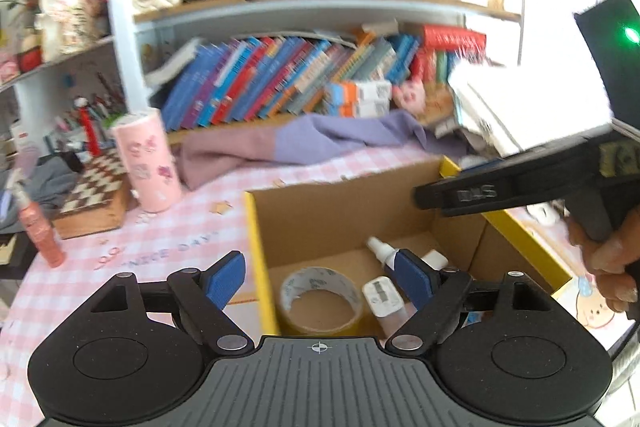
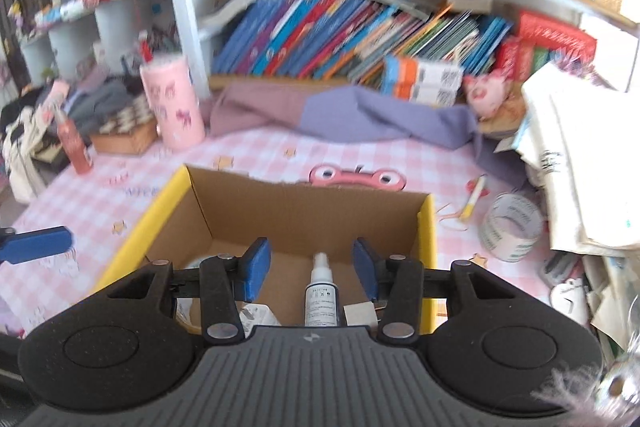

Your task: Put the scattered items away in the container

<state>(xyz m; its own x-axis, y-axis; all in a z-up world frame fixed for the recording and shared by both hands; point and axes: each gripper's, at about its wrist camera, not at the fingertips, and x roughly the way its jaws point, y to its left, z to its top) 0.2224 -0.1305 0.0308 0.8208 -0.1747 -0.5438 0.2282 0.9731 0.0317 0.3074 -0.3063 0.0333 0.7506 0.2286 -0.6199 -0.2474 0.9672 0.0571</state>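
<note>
Pink desk: both grippers apart, empty over box; far-right tape may roll if nudged.

Pink gingham tablecloth covers the table. Far left: pink printed cylinder upright, wooden chessboard box just beside it, pink bottle nearer. Purple and mauve cloth lies crumpled along the far edge. Behind, bookshelf with leaning books. Far right: small pink plush, possibly a pig.
</note>
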